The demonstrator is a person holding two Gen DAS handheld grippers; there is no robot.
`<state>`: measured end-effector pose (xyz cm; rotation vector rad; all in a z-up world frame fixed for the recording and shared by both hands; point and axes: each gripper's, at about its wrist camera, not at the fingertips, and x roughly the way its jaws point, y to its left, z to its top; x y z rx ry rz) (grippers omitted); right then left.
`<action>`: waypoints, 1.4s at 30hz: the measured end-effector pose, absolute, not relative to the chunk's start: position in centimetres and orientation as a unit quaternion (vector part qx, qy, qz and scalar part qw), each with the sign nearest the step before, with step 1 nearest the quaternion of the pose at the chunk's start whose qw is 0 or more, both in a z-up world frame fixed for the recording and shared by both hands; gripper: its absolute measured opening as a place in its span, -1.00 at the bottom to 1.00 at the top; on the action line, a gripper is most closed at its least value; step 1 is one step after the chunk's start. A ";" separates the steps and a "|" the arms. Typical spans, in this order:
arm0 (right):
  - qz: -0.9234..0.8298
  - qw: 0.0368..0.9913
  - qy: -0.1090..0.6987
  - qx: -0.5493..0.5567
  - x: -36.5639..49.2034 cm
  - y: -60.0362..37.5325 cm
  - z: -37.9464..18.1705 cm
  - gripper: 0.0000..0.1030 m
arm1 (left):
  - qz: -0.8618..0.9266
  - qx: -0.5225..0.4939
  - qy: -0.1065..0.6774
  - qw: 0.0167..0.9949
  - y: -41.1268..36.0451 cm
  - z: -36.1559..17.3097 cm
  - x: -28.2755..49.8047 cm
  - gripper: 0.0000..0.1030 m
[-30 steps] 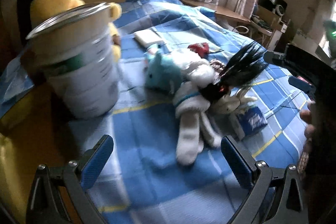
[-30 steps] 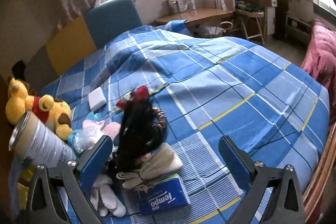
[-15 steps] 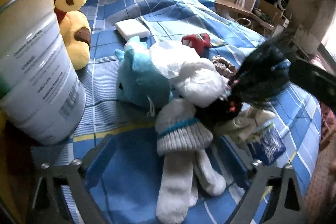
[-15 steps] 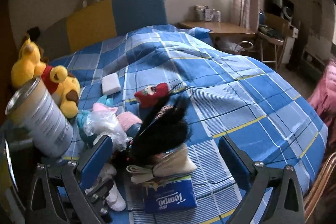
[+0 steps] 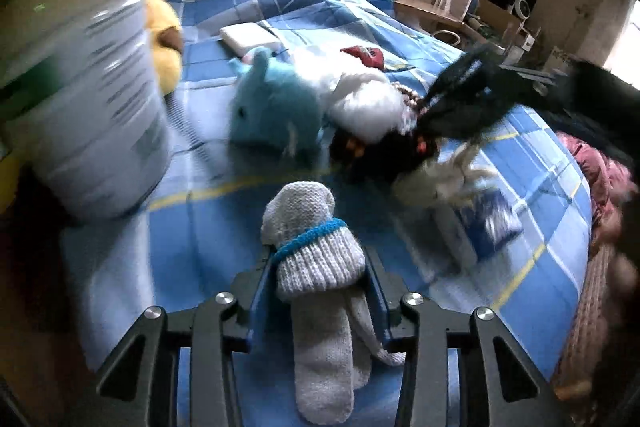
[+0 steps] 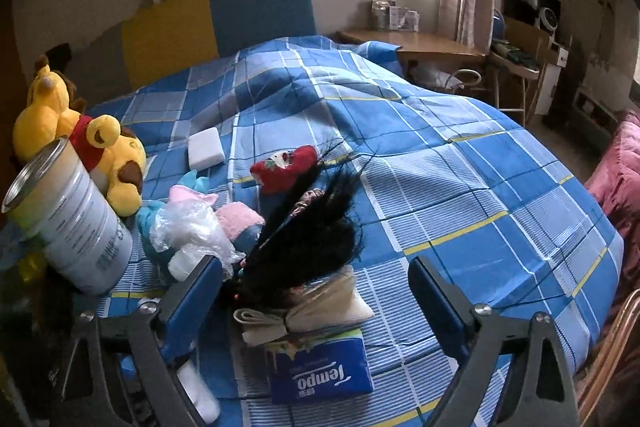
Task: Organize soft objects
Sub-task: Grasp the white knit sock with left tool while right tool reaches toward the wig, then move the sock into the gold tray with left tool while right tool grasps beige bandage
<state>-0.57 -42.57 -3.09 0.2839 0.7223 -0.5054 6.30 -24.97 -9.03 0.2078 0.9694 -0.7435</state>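
A pair of white knitted socks [image 5: 304,211] with a blue stripe lies on the blue checked bedspread [image 5: 224,227], apart from the pile. My left gripper [image 5: 318,259] is closing, and its blue pads press on both sides of the sock cuff. Behind lie a blue plush [image 5: 272,107], a crumpled plastic bag [image 5: 360,99], a black wig [image 6: 320,227] and a red plush [image 6: 286,167]. My right gripper [image 6: 314,267] hovers over the wig and a beige cloth bundle [image 6: 320,307]. Its jaws are wide and closing slightly, and they touch nothing.
A tall tin can [image 6: 68,211] stands at the left with a yellow bear [image 6: 100,155] behind it. A blue tissue pack [image 6: 320,367] lies under the bundle, a white block [image 6: 206,147] farther back. Pink bedding [image 6: 616,163] is at the right edge.
My left gripper came down over the white socks, and its jaws narrowed from wide apart onto the cuff. The socks now lie apart from the pile. The right view rolled upright.
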 end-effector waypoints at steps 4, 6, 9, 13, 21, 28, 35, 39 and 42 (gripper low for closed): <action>-0.243 0.893 0.356 0.131 -0.4 -42.4 -3.3 0.86 | -0.348 0.104 0.448 0.817 -22.6 -9.0 4.0 -0.19; -0.237 0.892 0.357 0.145 -0.5 -42.8 -3.5 0.79 | -0.344 0.113 0.443 0.820 -21.8 -9.4 3.1 -0.21; -0.229 0.884 0.360 0.193 -0.9 -44.1 -3.9 0.75 | -0.338 0.109 0.449 0.820 -21.1 -10.2 2.6 -0.22; -0.216 0.860 0.355 0.295 -2.2 -46.8 -4.8 0.73 | -0.339 0.109 0.444 0.822 -21.0 -10.2 2.4 -0.22; -0.207 0.823 0.395 0.351 -2.0 -47.8 -6.6 0.73 | -0.345 0.093 0.446 0.821 -20.1 -10.4 2.4 -0.24; -0.202 0.825 0.399 0.346 -1.9 -47.4 -6.8 0.73 | -0.349 0.082 0.449 0.818 -19.5 -10.3 2.2 -0.25; -0.193 0.809 0.487 0.268 2.3 -45.8 -9.5 0.24 | -0.350 0.078 0.450 0.818 -19.1 -10.3 2.0 -0.24; -0.196 0.814 0.500 0.220 2.9 -44.6 -9.7 -0.59 | -0.350 0.079 0.449 0.818 -19.1 -10.2 1.9 -0.25; -0.183 0.806 0.491 0.274 2.1 -45.7 -9.9 -0.62 | -0.362 0.068 0.444 0.817 -18.8 -9.6 1.7 -0.26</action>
